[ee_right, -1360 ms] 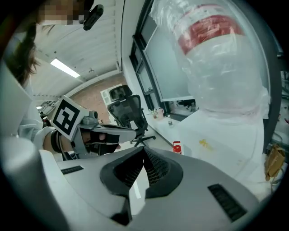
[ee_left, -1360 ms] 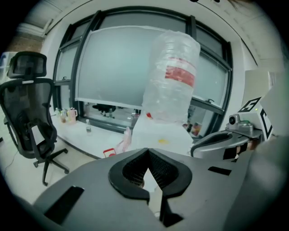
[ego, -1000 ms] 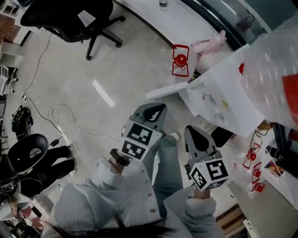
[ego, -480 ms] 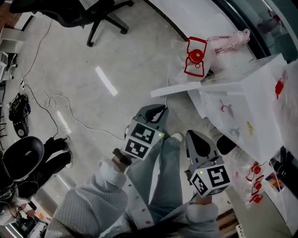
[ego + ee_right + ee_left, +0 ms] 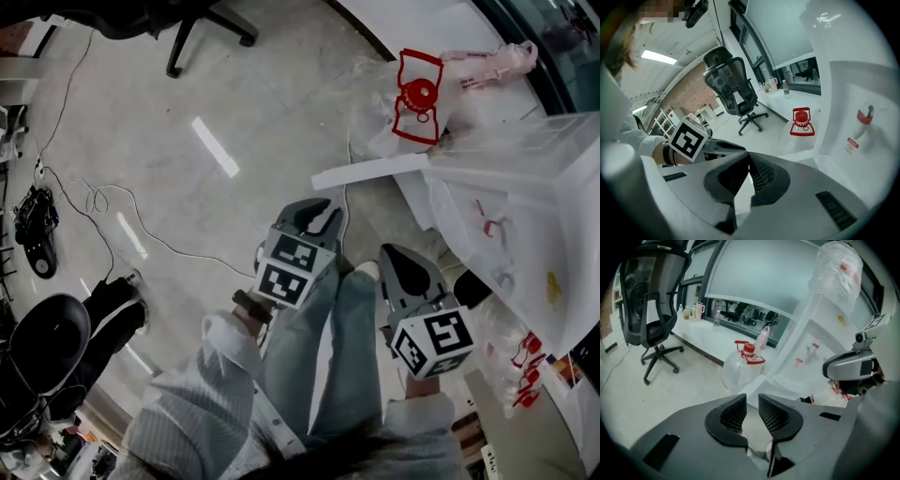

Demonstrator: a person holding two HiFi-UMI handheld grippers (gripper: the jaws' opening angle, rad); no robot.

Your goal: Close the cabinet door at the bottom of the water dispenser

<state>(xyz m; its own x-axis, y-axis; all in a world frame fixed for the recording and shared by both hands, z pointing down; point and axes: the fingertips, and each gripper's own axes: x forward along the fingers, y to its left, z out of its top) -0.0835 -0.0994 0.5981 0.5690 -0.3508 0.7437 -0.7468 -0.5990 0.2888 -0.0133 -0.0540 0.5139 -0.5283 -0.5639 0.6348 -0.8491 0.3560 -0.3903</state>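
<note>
White cabinet door [image 5: 375, 172] still stands open at the bottom edge of the water dispenser [image 5: 525, 178]. I have lowered both grippers toward it. My left gripper [image 5: 317, 217] is opening, narrow and empty; my right gripper [image 5: 396, 258] is closed on nothing. I think the push can come next.

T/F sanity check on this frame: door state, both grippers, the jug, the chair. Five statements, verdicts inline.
1. The cabinet door stands open. True.
2. The left gripper is clamped on the door's edge. False: its jaws are opening, with nothing between them.
3. The right gripper has its jaws together and holds nothing. True.
4. The water jug lies on its side on a desk. False: it stands upright on the floor beside the water dispenser.
5. An office chair stands on the floor. True.
</note>
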